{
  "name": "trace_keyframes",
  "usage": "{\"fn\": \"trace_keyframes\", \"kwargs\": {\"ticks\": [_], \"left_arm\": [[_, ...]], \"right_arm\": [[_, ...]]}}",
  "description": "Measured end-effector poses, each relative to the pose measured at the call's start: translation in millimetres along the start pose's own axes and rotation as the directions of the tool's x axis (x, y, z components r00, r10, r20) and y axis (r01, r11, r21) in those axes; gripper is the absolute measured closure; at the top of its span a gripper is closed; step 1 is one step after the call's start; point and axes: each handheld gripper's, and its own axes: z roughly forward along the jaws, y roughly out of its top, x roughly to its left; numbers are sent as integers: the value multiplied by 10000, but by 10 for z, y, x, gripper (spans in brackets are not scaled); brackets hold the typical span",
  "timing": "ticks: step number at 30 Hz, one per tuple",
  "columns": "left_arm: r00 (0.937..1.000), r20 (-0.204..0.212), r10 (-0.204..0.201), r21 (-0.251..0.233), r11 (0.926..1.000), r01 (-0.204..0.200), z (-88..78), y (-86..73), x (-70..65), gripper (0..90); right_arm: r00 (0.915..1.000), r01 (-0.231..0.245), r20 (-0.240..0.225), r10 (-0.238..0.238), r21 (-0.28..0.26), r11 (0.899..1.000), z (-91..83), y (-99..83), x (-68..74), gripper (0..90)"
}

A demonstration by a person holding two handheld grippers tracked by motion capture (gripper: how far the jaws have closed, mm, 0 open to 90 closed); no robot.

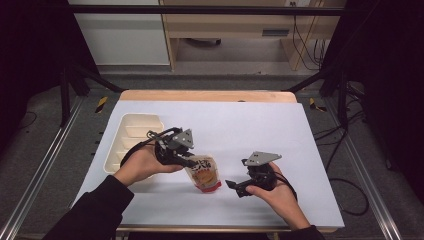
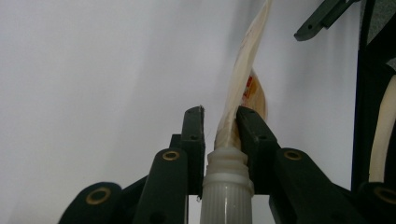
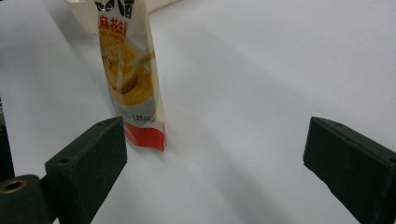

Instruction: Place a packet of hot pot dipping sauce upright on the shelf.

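Left hand-held gripper [image 1: 192, 162], just left of the middle of the high view, has its jaws clamped tight on the top of a spouted pouch [image 1: 204, 173], right at the neck above the white ribbed cap [image 2: 226, 191]. In the left gripper view the two black jaws rise from the bottom edge and pinch the pouch's cream-coloured seam between them, with the cap sitting just below the pads. The pouch hangs slanted toward the lower centre of the high view, its red bottom edge down at the white table [image 1: 260, 125]; whether it touches the surface I cannot tell.

Right hand-held gripper [image 1: 235, 186], right of centre and low in the high view, stands wide open with nothing between its jaws. Its tips point toward the pouch and are near it but apart. In the right gripper view the pouch [image 3: 130, 79] shows at the upper left, just beyond the left jaw.

A cream compartment tray [image 1: 131, 131] lies at the left of the table, behind the left hand [image 1: 142, 165].
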Motion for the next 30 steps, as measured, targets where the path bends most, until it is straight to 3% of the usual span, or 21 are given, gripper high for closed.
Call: {"fn": "trace_keyframes", "kwargs": {"ticks": [5, 11, 20, 30], "left_arm": [[9995, 44, 307, 2, 9995, -307, -3, 137, -28, 736], [9951, -298, 942, 695, 9933, -919, -104, 283, -38, 737], [9901, -474, 1322, 1293, 9837, -1251, -436, 266, 21, 736], [9872, -792, 1381, 1315, 9831, -1270, -797, 232, 9, 736]], "right_arm": [[9997, 224, -22, -225, -28, 9997, -5, -18, 2, 62], [9999, 144, 29, -144, 2, 9999, -8, -46, -36, 61], [9999, 111, 111, -109, -231, 9997, -40, -60, -68, 61], [9986, 268, 465, -264, -75, 9996, -55, -85, -45, 60]]}}
